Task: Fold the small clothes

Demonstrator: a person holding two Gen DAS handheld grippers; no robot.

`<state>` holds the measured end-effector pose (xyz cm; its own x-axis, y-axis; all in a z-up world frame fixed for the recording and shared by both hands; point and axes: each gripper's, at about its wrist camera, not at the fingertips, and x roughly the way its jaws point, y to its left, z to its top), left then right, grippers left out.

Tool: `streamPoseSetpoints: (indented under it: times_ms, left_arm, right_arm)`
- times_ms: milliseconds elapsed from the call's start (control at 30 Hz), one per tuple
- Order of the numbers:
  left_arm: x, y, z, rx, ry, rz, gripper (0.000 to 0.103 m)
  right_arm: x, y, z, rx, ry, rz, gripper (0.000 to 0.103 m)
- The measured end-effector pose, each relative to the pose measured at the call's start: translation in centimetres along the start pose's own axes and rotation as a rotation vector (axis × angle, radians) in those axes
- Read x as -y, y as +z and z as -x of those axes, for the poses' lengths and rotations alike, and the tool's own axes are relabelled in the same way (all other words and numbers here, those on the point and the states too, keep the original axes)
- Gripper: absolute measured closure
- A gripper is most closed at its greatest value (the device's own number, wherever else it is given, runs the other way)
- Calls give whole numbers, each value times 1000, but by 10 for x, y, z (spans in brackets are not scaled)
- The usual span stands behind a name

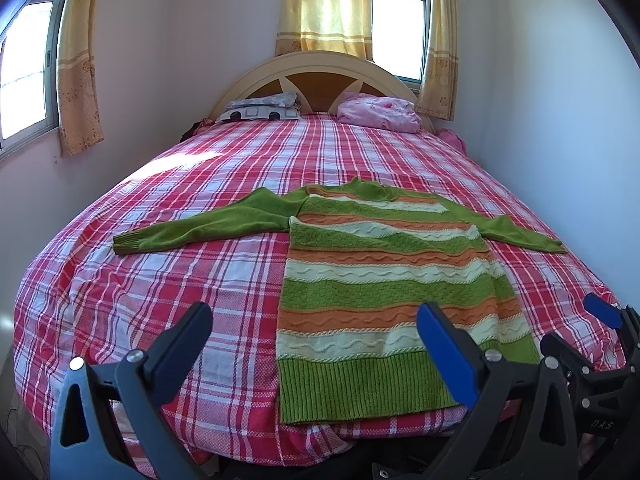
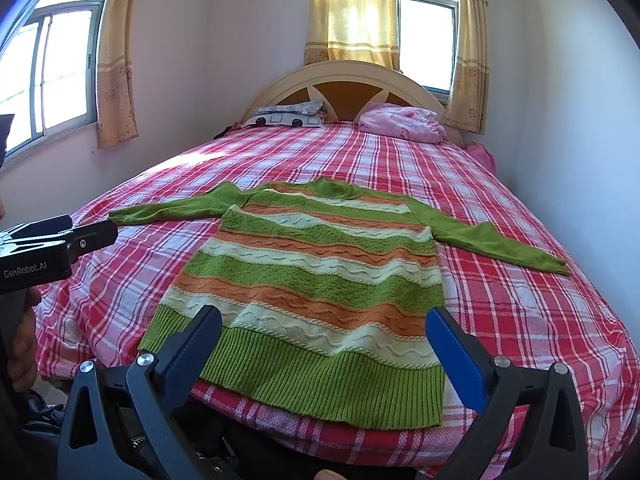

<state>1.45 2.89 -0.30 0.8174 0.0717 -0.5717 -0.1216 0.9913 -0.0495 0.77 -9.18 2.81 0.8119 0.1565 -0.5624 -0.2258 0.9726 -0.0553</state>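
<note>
A knitted sweater (image 1: pixel 384 280) lies flat on the bed (image 1: pixel 180 280), near the foot edge, with the hem toward the cameras and the collar toward 12 o'clock. The body has horizontal bands of green, orange and pale cream with wavy cable lines, and the hem is a wide green ribbed band. Both sleeves are plain green and stretch out sideways, one toward 9 o'clock and one toward 3 o'clock, ending in ribbed cuffs. The sweater is unfolded, with only small wrinkles.

The left tool (image 1: pixel 314 322) hovers over the foot of the bed, its fingers spread wide and holding nothing; the sweater's lower left corner shows between them. The right tool (image 2: pixel 324 328) is also spread wide and empty, above the hem. In the right wrist view the left tool (image 2: pixel 94 236) appears at 9 o'clock.
</note>
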Motion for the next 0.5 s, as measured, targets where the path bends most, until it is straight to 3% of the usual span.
streamPoseSetpoints:
  times_ms: [500]
  left_arm:
    - [3, -2, -10, -11, 5, -16, 0]
  right_arm:
    - [10, -3, -9, -4, 7, -37, 1]
